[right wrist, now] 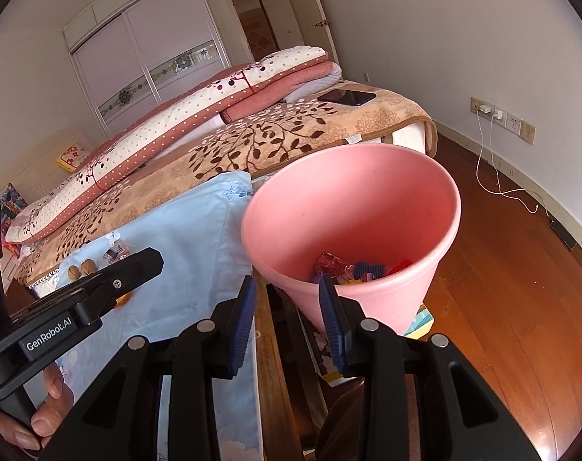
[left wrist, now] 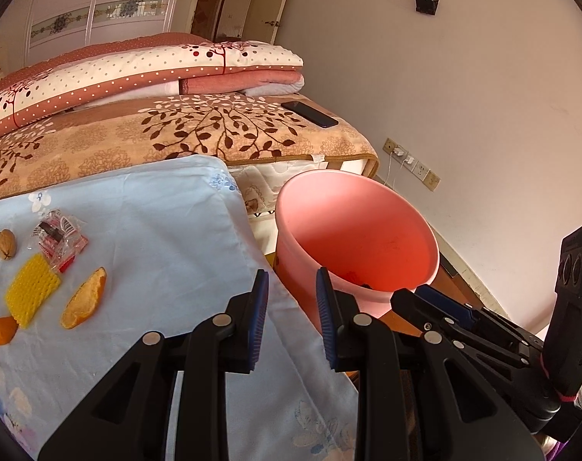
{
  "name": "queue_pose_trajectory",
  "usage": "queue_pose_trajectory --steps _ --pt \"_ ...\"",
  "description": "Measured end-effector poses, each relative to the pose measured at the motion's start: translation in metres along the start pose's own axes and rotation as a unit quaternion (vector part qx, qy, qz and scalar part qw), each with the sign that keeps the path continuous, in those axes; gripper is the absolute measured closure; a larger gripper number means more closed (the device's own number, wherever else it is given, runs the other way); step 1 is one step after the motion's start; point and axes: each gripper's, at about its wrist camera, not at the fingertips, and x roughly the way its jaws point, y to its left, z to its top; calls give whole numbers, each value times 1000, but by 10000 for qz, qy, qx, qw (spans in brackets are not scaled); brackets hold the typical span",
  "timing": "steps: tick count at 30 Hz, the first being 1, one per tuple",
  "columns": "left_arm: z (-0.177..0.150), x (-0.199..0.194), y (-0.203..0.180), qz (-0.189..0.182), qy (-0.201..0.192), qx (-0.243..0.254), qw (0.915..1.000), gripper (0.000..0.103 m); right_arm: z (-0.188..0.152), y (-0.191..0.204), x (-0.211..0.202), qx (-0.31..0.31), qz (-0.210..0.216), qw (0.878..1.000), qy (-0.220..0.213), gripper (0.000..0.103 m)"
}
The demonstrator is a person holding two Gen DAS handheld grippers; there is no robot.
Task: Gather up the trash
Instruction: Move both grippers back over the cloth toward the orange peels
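A pink bin (left wrist: pixel 356 238) stands beside the bed, just ahead of my left gripper (left wrist: pixel 292 307), which is open with nothing between its blue pads. Left of it, on a light blue cloth (left wrist: pixel 168 230), lie an orange peel (left wrist: pixel 85 299), a yellow mesh piece (left wrist: pixel 31 294), a clear plastic wrapper (left wrist: pixel 58 242), a walnut (left wrist: pixel 6 244) and a second peel (left wrist: pixel 0 330). My right gripper (right wrist: pixel 289 299) is open and empty too, at the near rim of the pink bin (right wrist: pixel 352 199). Crumpled scraps (right wrist: pixel 352 269) lie in the bin's bottom.
Folded quilts (left wrist: pixel 145 73) and a dark phone (left wrist: pixel 310 113) lie on the bed behind the cloth. To the right are a wooden floor (right wrist: pixel 502 269), wall sockets (right wrist: pixel 502 117) and a trailing white cable (right wrist: pixel 498 188). A hand (right wrist: pixel 48 403) holds the left gripper's handle.
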Motion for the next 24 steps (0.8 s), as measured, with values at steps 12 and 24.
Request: queue_pose_trajectory --steps 12,24 --pt "-23 -37 29 395 -206 -30 9990 78 -39 51 -7 -394 322 9985 210 70" --pt "-48 -65 55 607 -302 -199 9975 78 -49 79 -13 -688 407 9964 298 63"
